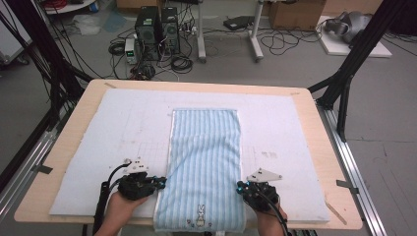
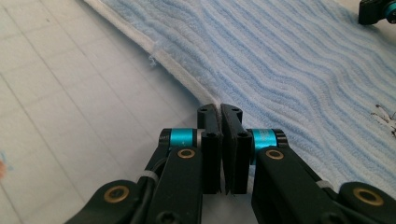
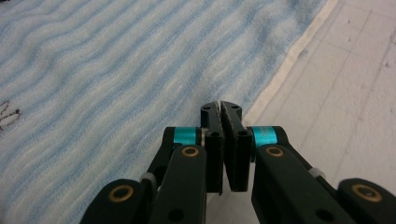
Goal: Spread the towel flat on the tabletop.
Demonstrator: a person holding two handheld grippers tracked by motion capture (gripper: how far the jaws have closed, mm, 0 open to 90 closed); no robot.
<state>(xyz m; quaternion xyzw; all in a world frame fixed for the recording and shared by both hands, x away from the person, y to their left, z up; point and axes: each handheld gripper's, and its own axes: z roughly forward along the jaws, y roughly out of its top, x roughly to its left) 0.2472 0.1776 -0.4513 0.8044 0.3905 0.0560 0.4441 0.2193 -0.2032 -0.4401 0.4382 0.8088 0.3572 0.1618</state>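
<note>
Lying flat on a pale blue felt-like mat point(image 1: 123, 128) ruled with a faint grid, a towel point(image 1: 205, 162) of soft terry cloth shows light blue and white ribs running along its length, a plain white hem down each long side, and a small stitched rabbit point(image 1: 200, 215) near its near end. The mat covers most of a light wooden desk point(image 1: 314, 123) with rounded corners. The towel is a long rectangle; its long axis runs from the desk's near edge toward the far edge, roughly midway between the left and right edges, and its near end reaches just over the mat's near border.

The left gripper point(image 1: 160, 181), black with turquoise rings and a grey three-cornered plate on top, sits at the towel's left hem, toward the near left corner of the cloth. In the left gripper view its fingers point(image 2: 209, 135) stand pressed together right at the white hem point(image 2: 177, 70); whether any cloth is pinched between them cannot be told. The right gripper point(image 1: 240, 186), of the same build, sits at the opposite hem. In the right gripper view its fingers point(image 3: 211, 135) are likewise closed tight, their tips at the towel's white edge point(image 3: 285, 60), and a pinch of cloth cannot be made out there either.
</note>
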